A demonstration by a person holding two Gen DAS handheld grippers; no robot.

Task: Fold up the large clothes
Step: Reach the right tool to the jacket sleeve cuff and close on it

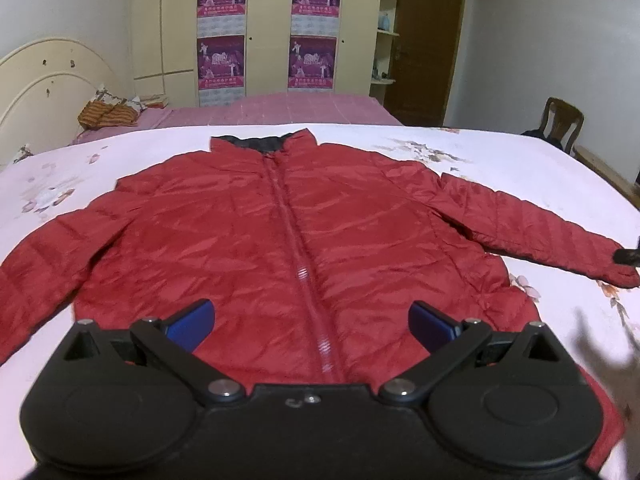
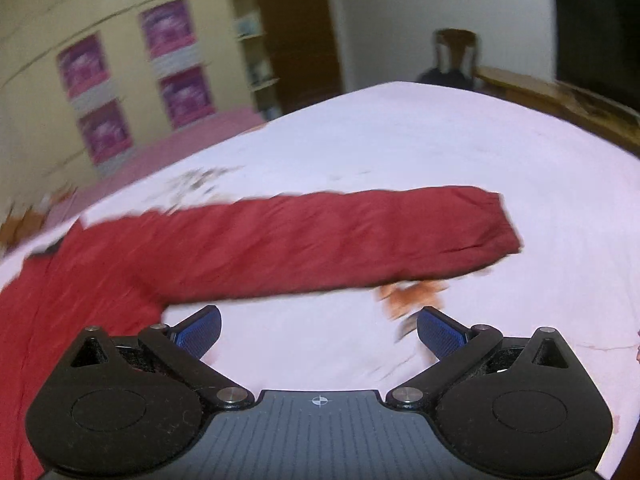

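A red puffer jacket (image 1: pixel 288 224) lies flat and zipped on a white floral bedsheet (image 1: pixel 500 160), collar at the far side, both sleeves spread outward. My left gripper (image 1: pixel 310 326) is open and empty, hovering over the jacket's lower hem by the zipper. In the right wrist view the jacket's right sleeve (image 2: pixel 340 240) stretches across the sheet (image 2: pixel 440 140) with its cuff at the right. My right gripper (image 2: pixel 318 332) is open and empty, just short of that sleeve. The right gripper's tip also shows in the left wrist view (image 1: pixel 628 256) by the cuff.
A second bed with a pink cover (image 1: pixel 280 110) and a cream headboard (image 1: pixel 44 80) stands behind. A wardrobe with posters (image 1: pixel 264 28) lines the back wall. A wooden chair (image 1: pixel 560 120) and a wooden bench (image 2: pixel 560 104) stand at the right.
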